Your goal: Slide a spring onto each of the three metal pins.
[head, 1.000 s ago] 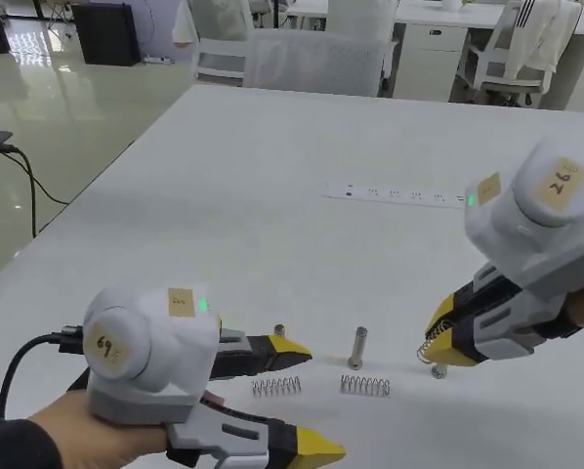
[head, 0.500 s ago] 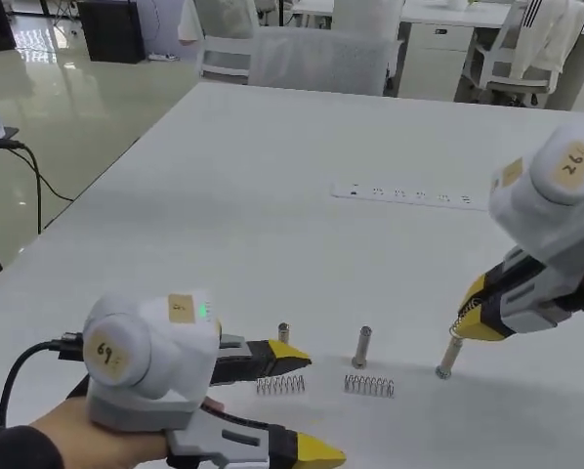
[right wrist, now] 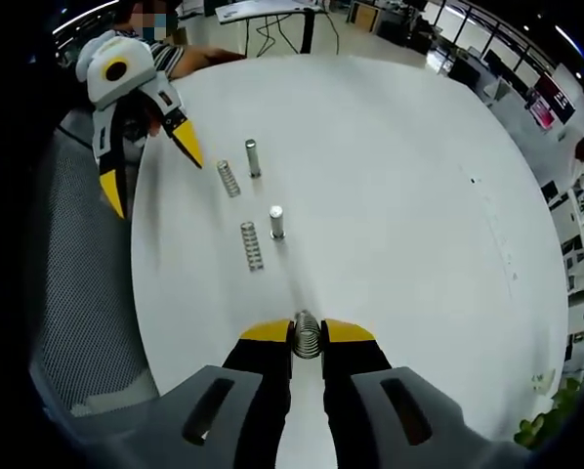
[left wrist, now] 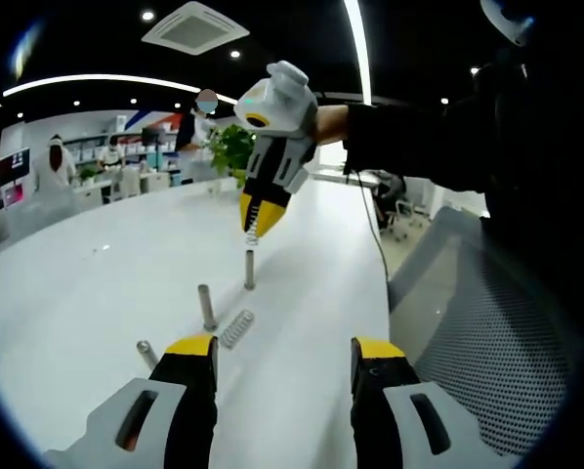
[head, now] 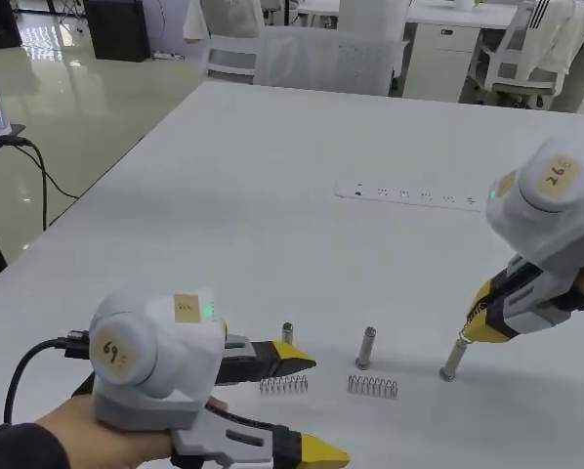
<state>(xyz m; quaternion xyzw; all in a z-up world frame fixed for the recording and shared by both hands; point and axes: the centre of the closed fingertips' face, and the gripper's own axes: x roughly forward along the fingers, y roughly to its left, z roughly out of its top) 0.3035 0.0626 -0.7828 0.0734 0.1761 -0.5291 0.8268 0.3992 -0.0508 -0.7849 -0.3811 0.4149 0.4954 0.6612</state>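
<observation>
White counter point(head: 272, 186), smooth and matte, with plenty of bare surface running off to the far edge. Three short steel pins stand in a row close to the near edge: left pin point(head: 287, 332), middle pin point(head: 366, 347), right pin point(head: 454, 359), all plain shiny cylinders.

Two thin wire coils lie flat just on the near side of that row. The left loose spring point(head: 283, 385) sits between the left and middle pins, and the right loose spring point(head: 372, 387) sits just in front of the middle pin.

Over to the right claw point(head: 480, 330), black jaws with yellow tips. It is clenched on the held spring point(right wrist: 308, 337), pinching it across the coils. The claw hangs tilted right over the right pin, the coil's lower end just above the pin top. Touching or not, I can't call it.

The left claw point(left wrist: 282, 349) is released, jaws spread wide, nothing between them. It sits low by the near edge, one yellow tip just beside the left pin and the left loose spring. There is open room between the two claws.

A flat white power strip point(head: 409, 195) lies farther back toward the right edge, well apart from the pins.
</observation>
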